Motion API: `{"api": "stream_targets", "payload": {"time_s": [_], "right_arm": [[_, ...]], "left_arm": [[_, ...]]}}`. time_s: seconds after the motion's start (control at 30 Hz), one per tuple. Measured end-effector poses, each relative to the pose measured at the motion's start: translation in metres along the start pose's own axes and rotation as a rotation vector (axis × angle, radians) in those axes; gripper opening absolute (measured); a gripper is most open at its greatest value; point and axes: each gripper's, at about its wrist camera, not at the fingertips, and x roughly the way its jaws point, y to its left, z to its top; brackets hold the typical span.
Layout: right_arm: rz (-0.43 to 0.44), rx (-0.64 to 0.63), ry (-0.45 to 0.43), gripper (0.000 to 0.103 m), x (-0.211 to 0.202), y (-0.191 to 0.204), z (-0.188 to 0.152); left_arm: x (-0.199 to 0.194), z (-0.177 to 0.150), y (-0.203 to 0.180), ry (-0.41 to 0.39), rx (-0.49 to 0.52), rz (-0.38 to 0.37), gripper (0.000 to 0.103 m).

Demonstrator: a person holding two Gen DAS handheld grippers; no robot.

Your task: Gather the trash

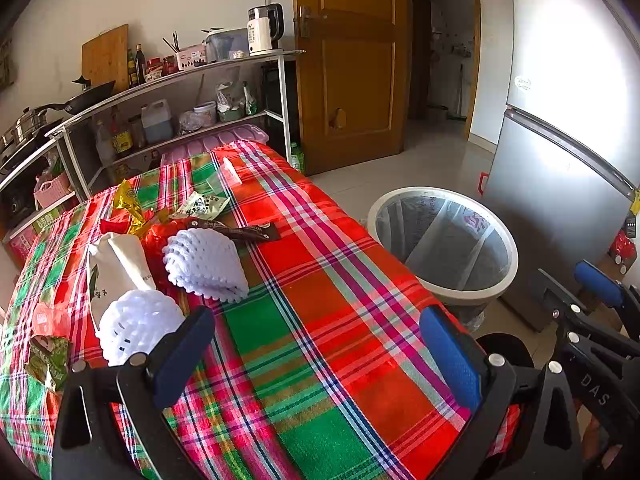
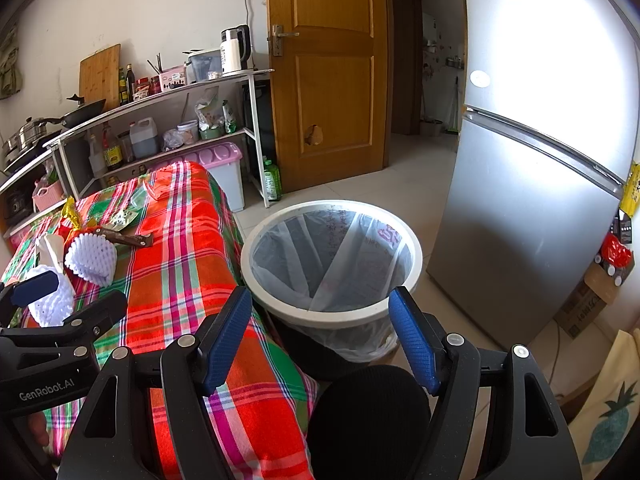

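Plaid-covered table [image 1: 320, 320] is strewn with wrappers [image 1: 200, 205]; left gripper [image 1: 320, 356] and right gripper [image 2: 320, 340] are held open, empty, beside lined bin [image 2: 280, 304].

Both wrist views tilt down, sharing the plaid table [image 1: 320, 320] and the bin [image 2: 332, 312] beside it.

Wrappers [image 1: 208, 204] on plaid cloth [image 1: 320, 320] beside bin [image 1: 440, 240]

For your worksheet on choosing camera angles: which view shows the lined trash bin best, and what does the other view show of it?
The right wrist view shows the trash bin best: it sits near the centre, with the whole rim, the liner and its inside visible. The left wrist view shows the trash bin off to the right, beside the table, with its base hidden.
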Motion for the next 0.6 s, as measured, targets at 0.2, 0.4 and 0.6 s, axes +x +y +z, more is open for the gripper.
{"api": "stream_targets", "payload": {"time_s": [0.2,0.4,0.6], "right_arm": [[0.001,0.003,0.003,0.071,0.0007,-0.0016,0.0013],[0.002,0.002,0.003,0.071,0.0010,-0.0020,0.0015],[0.002,0.003,0.002,0.071,0.0010,-0.0028,0.0012]], "left_arm": [[0.0007,-0.0001,-0.0008,0.000,-0.001,0.003,0.103],[0.0028,-0.0002,0.0015,0.000,-0.002,0.002,0.103],[0.0027,-0.0002,0.0017,-0.001,-0.002,0.002,0.103]]}}
